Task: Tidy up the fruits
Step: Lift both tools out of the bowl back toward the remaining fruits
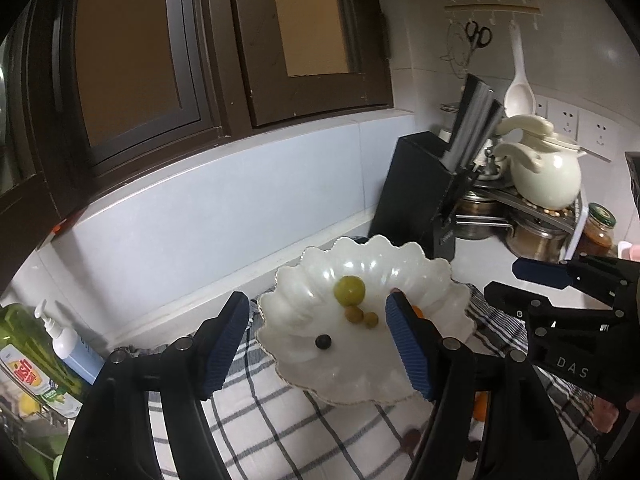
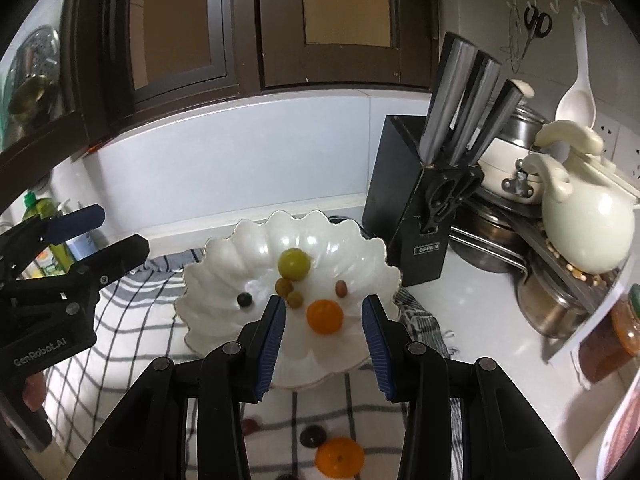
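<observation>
A white scalloped shell-shaped plate [image 2: 224, 280] [image 1: 408, 268] sits on a checked cloth [image 2: 132, 320]. On it lie a green grape [image 2: 294, 263] [image 1: 349, 289], two small olive-brown fruits [image 2: 285, 286], a dark berry [image 2: 244, 300] [image 1: 323, 341], a small pinkish-brown fruit [image 2: 341, 287] and an orange [image 2: 325, 316]. My right gripper [image 2: 323, 334] is open and empty, its jaws standing either side of the orange just above the plate. My left gripper [image 1: 316, 344] is open and empty over the plate's near side. A second orange [image 2: 339, 460] and small dark fruits [image 2: 312, 436] lie on the cloth below the right gripper.
A black knife block [image 2: 416, 216] stands right of the plate. Behind it are steel pots [image 2: 552, 304], a cream kettle [image 2: 588, 224] and a jar [image 2: 628, 328]. Soap bottles [image 1: 60, 344] stand at the left. A blue-tiled wall and dark window frames lie behind.
</observation>
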A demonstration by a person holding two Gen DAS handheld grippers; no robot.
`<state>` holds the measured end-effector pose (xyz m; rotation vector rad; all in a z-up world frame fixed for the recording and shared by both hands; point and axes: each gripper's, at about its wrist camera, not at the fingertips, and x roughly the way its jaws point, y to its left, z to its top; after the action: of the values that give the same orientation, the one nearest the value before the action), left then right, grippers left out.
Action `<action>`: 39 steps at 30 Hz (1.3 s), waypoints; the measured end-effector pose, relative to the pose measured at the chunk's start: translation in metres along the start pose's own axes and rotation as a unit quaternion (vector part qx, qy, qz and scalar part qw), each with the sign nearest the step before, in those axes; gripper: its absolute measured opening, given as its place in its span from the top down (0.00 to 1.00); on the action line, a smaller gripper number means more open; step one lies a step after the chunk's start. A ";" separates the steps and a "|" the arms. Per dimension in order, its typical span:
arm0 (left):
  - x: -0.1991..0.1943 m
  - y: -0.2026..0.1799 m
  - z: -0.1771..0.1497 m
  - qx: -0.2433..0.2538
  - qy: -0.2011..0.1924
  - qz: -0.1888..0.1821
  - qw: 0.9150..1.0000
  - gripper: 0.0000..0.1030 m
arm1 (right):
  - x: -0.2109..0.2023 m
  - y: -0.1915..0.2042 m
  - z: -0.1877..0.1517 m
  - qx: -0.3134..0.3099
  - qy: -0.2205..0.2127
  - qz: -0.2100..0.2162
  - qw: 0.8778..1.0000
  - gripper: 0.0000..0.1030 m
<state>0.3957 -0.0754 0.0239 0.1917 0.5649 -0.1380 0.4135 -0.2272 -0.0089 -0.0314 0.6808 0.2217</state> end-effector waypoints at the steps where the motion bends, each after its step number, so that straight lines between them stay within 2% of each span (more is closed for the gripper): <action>1: -0.004 -0.002 -0.002 0.002 -0.001 -0.001 1.000 0.32 | -0.004 0.000 -0.002 0.000 -0.004 0.000 1.000 0.60; 7: -0.022 -0.009 -0.010 0.007 -0.009 -0.001 1.000 0.31 | -0.028 0.000 -0.013 -0.004 -0.024 -0.011 1.000 0.60; 17: -0.046 -0.022 -0.027 0.022 -0.015 -0.004 1.000 0.30 | -0.051 0.000 -0.035 0.001 -0.027 -0.010 1.000 0.60; 26: -0.049 -0.024 -0.050 0.011 0.009 -0.019 1.000 0.30 | -0.059 0.006 -0.057 -0.011 -0.017 -0.005 1.000 0.60; 39: -0.046 -0.031 -0.079 0.027 0.035 -0.039 0.998 0.30 | -0.058 0.017 -0.086 -0.005 -0.003 0.023 1.000 0.60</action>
<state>0.3102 -0.0847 -0.0208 0.2283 0.6400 -0.2228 0.3127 -0.2309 -0.0391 -0.0251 0.6753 0.2699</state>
